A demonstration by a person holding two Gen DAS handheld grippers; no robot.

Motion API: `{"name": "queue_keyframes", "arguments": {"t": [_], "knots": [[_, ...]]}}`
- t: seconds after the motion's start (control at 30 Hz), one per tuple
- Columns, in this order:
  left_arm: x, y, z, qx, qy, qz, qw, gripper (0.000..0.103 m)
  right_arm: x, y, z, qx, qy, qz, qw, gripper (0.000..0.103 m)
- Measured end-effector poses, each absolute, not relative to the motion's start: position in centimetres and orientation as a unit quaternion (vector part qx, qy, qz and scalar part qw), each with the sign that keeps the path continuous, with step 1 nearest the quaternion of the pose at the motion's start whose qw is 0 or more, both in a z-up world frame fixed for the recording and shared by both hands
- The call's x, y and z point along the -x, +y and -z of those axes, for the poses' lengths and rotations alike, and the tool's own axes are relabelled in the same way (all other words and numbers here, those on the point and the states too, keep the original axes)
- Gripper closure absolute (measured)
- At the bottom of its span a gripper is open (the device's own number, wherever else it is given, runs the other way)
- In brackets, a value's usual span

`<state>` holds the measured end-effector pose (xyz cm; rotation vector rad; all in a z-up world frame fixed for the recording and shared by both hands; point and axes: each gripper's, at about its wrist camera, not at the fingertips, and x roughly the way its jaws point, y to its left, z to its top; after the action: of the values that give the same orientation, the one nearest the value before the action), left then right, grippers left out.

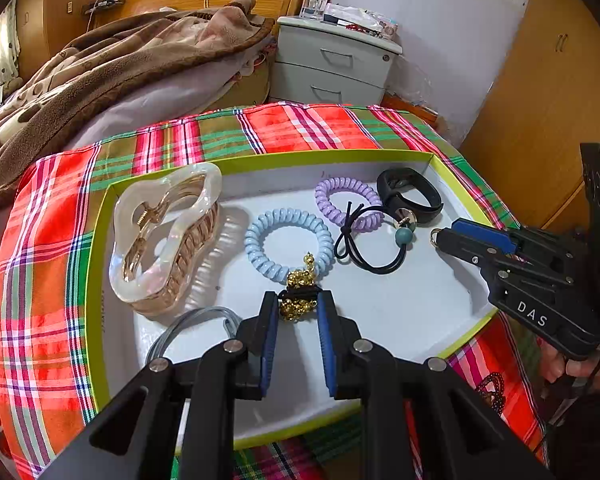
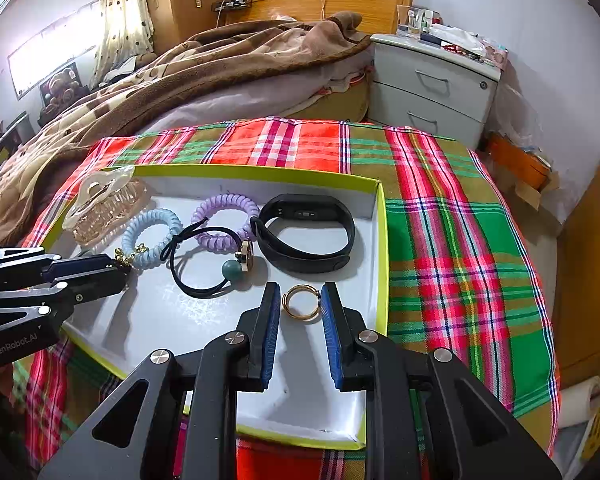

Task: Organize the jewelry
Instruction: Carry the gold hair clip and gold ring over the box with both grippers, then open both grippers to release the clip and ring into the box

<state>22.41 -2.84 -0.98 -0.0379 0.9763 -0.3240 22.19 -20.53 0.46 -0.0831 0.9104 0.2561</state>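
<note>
A white tray with a yellow-green rim [image 1: 340, 155] [image 2: 383, 240] lies on a plaid cloth. In it are a pearly hair claw [image 1: 164, 236] [image 2: 100, 208], a blue coil tie [image 1: 290, 242] [image 2: 152, 236], a purple coil tie [image 1: 348, 202] [image 2: 224, 220], a black elastic with a teal bead [image 1: 374, 246] [image 2: 204, 264] and a black wristband [image 1: 410, 194] [image 2: 308, 232]. My left gripper [image 1: 298, 306] [image 2: 120, 266] is shut on a gold bead chain [image 1: 298, 288] by the blue tie. My right gripper [image 2: 300, 304] [image 1: 440, 238] is shut on a gold ring [image 2: 300, 302] low over the tray.
A grey wire hoop [image 1: 196, 320] lies at the tray's near left. A dark beaded bracelet [image 1: 492, 390] lies on the plaid cloth [image 2: 460, 220] beside the tray. A bed with a brown blanket [image 1: 100, 64] and a grey nightstand [image 2: 432, 88] stand behind.
</note>
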Motion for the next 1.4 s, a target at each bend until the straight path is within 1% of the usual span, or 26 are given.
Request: {"name": "queue_keyframes", "arguments": {"t": [0.07, 0.1, 0.33, 0.4, 0.47, 0.57, 0.63, 0.67, 1.1, 1.4], "knots": [[-22.4, -2.9, 1.0, 0.015, 0.466, 0.152, 0.871, 0.074, -22.3, -20.5, -0.4, 0.040, 0.439, -0.124, 0.889, 0.081], [-22.4, -2.9, 1.0, 0.013, 0.466, 0.152, 0.871, 0.073, -22.3, -20.5, -0.4, 0.039, 0.439, -0.123, 0.889, 0.081], [-22.1, -2.8, 0.9, 0.013, 0.467, 0.146, 0.872, 0.069, -22.2, -20.6, -0.5, 0.034, 0.437, -0.121, 0.891, 0.081], [-21.9, -2.9, 0.7, 0.013, 0.464, 0.148, 0.873, 0.067, -22.0, -20.7, -0.7, 0.030, 0.435, -0.121, 0.892, 0.077], [-21.8, -3.0, 0.6, 0.010, 0.462, 0.149, 0.874, 0.062, -21.9, -20.8, -0.8, 0.026, 0.433, -0.120, 0.893, 0.076], [-21.5, -3.1, 0.3, 0.010, 0.458, 0.150, 0.876, 0.061, -21.6, -20.9, -1.0, 0.023, 0.430, -0.120, 0.895, 0.076], [-21.2, -3.2, 0.0, 0.011, 0.455, 0.148, 0.878, 0.059, -21.3, -20.9, -1.2, 0.020, 0.427, -0.121, 0.896, 0.070], [-21.0, -3.2, -0.2, 0.010, 0.453, 0.147, 0.879, 0.057, -21.1, -20.9, -1.4, 0.017, 0.424, -0.122, 0.897, 0.066], [-17.4, -2.8, -2.8, 0.012, 0.423, 0.139, 0.895, 0.054, -16.6, -21.6, -4.0, -0.017, 0.394, -0.143, 0.907, 0.065], [-14.5, -2.5, -3.1, 0.022, 0.421, 0.148, 0.895, 0.053, -12.5, -22.0, -3.6, -0.024, 0.402, -0.153, 0.903, 0.064]]}}
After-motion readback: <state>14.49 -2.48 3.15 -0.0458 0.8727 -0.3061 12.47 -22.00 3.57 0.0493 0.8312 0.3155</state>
